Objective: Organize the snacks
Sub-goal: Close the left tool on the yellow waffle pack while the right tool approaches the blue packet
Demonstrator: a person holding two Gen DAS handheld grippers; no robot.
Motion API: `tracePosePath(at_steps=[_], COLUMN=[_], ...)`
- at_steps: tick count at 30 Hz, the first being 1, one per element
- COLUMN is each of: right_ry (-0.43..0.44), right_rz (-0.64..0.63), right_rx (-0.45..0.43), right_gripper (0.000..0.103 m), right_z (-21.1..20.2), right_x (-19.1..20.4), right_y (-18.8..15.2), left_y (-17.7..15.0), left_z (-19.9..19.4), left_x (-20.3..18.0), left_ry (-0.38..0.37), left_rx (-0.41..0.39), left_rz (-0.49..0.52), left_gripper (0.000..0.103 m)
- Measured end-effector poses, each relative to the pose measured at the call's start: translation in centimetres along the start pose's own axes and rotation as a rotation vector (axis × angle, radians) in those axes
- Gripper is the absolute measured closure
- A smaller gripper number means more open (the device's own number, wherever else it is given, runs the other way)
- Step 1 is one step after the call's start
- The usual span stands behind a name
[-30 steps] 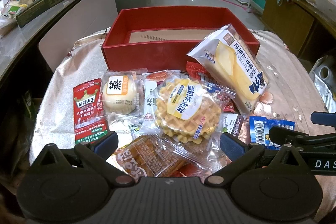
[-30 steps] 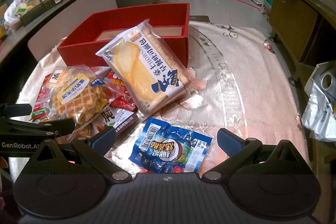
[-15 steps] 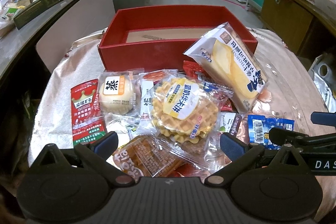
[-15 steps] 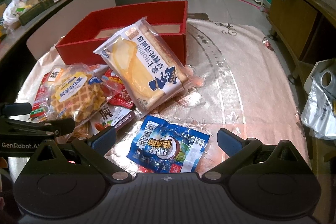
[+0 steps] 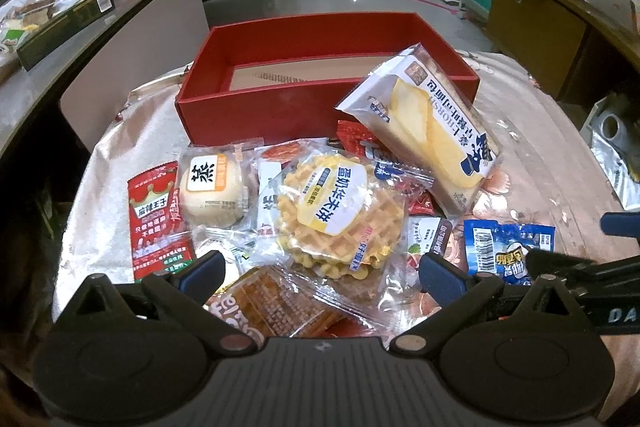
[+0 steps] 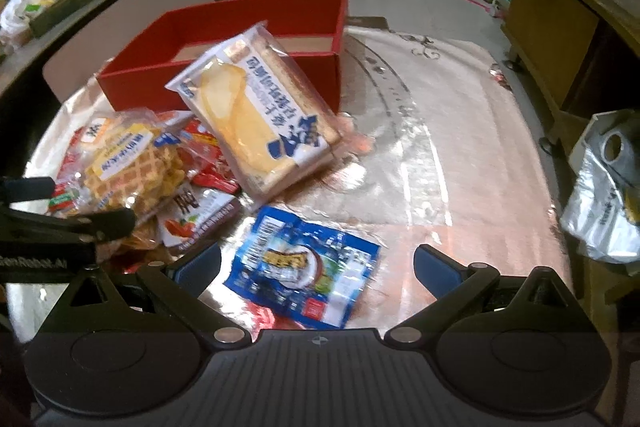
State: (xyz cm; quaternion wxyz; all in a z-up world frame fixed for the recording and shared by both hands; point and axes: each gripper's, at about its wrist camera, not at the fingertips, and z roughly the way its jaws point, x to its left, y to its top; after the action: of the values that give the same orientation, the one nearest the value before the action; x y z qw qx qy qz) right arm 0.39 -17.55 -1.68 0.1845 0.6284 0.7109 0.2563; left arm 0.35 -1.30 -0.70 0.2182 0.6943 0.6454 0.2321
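Tablecloth (image 6: 440, 147) glare blurs blue packet (image 6: 304, 275) print.

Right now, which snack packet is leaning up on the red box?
The big sliced-bread packet, white with yellow and blue print. Its top end rests against the red box; the waffle, bun and others lie flat.

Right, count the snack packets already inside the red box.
0. The red box shows only bare floor inside. The big bread packet merely leans on its front wall, and the waffle packet and blue packet lie on the table. The floor just behind the front wall is hidden.
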Motion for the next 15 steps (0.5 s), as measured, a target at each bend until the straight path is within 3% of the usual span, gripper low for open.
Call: tracePosePath(at_steps=[4, 7, 10, 15], right_ry=[-0.019, 0.014, 0.010, -0.010], right_rz=[-0.006, -0.022, -0.025, -0.127], right_rx=[0.000, -0.020, 0.013, 0.045], right_gripper=[0.000, 0.000, 0.000, 0.000], right_z=[-1.4, -2.2, -1.0, 0.3], right_x=[-0.7, -1.1, -1.1, 0.4], right_y=[0.5, 1.5, 1.9, 1.7], left_y=[0.5, 1.4, 2.4, 3.5], left_z=[-0.5, -0.5, 0.6, 3.4], left_x=[0.2, 0.1, -0.8, -1.6], left_ry=[-0.016, -0.052, -0.029, -0.018], left_rx=[0.029, 0.021, 0.018, 0.064], left_rz=[-0.025, -0.019, 0.053, 0.061], left_gripper=[0.005, 0.005, 0.005, 0.005])
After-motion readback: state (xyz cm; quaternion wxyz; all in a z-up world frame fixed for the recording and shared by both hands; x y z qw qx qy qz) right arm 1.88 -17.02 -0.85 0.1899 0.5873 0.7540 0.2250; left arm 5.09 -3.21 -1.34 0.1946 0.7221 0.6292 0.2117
